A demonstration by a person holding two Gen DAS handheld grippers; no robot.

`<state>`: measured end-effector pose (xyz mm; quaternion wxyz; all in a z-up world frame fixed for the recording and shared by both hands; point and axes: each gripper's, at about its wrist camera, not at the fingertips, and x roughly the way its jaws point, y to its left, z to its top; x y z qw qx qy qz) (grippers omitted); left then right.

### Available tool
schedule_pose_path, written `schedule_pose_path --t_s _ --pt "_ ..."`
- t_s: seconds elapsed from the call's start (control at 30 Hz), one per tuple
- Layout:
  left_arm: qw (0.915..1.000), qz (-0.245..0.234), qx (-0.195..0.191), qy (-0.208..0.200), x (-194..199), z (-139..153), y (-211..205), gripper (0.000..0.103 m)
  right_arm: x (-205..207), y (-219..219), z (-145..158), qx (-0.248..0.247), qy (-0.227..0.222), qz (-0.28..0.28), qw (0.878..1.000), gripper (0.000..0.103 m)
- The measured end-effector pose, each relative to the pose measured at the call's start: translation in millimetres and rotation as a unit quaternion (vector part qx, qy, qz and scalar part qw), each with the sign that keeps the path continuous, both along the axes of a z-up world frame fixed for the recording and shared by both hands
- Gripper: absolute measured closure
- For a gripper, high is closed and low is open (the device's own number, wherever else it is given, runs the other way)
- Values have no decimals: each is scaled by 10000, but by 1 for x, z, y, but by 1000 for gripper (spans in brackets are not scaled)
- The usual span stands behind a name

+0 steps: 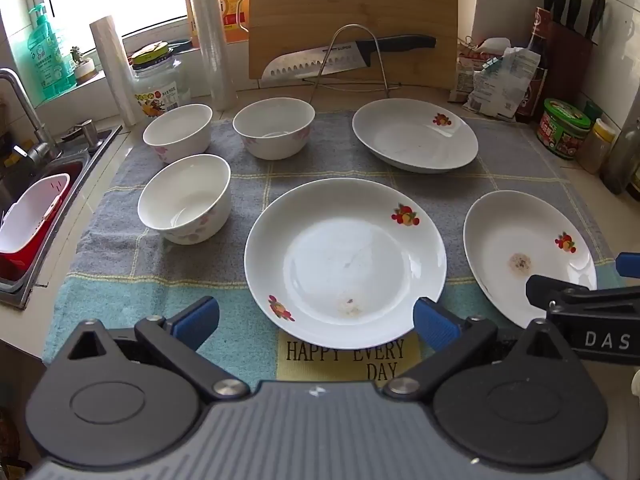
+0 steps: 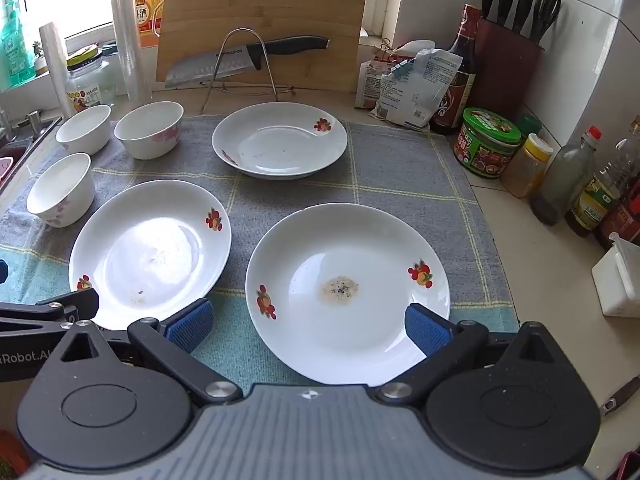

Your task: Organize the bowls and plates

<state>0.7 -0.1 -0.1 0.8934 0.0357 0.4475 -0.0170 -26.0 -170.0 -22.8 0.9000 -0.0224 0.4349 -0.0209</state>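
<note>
Plates and bowls are sitting spread out on the towel (image 1: 120, 256), nothing stacked, nothing held. Three plates are lying apart from one another: the near plate (image 1: 346, 262) is sitting dead centre in the left wrist view, just beyond the left gripper (image 1: 316, 322), whose blue pads are standing wide apart either side of its near rim without touching it. The right plate (image 2: 347, 294) is filling the right wrist view, with a brownish speckled stain in its well, and the right gripper (image 2: 307, 326) is hovering over its near edge, jaws spread fully, gripping nothing. The far plate (image 2: 279, 141) is resting at the back of the towel, in front of the knife (image 2: 244, 58) lying across a wire stand (image 2: 240, 68), with the cutting board (image 2: 260, 20) leaning upright behind.

Over on the left, three bowls are standing upright and empty: the near bowl (image 1: 185, 199) beside the near plate, the left bowl (image 1: 178, 133) behind it towards the sink (image 1: 44, 184), and the back bowl (image 1: 274, 127) just beside that one. None of them are touching.

Both grippers are tilting steeply down at the counter, side by side, each peeking into the other's view. Along the right wall, a jar (image 2: 489, 143) with a green lid and a row of bottles (image 2: 560, 184) are standing off the towel, and a knife block (image 2: 506, 56) is sitting in the corner.
</note>
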Motion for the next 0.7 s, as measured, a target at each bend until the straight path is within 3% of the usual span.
schedule_pose_path --t_s 0.7 --pt "10000 21 -29 -59 -2 1 1 1 -3 0 5 -36 -91 -50 9999 0"
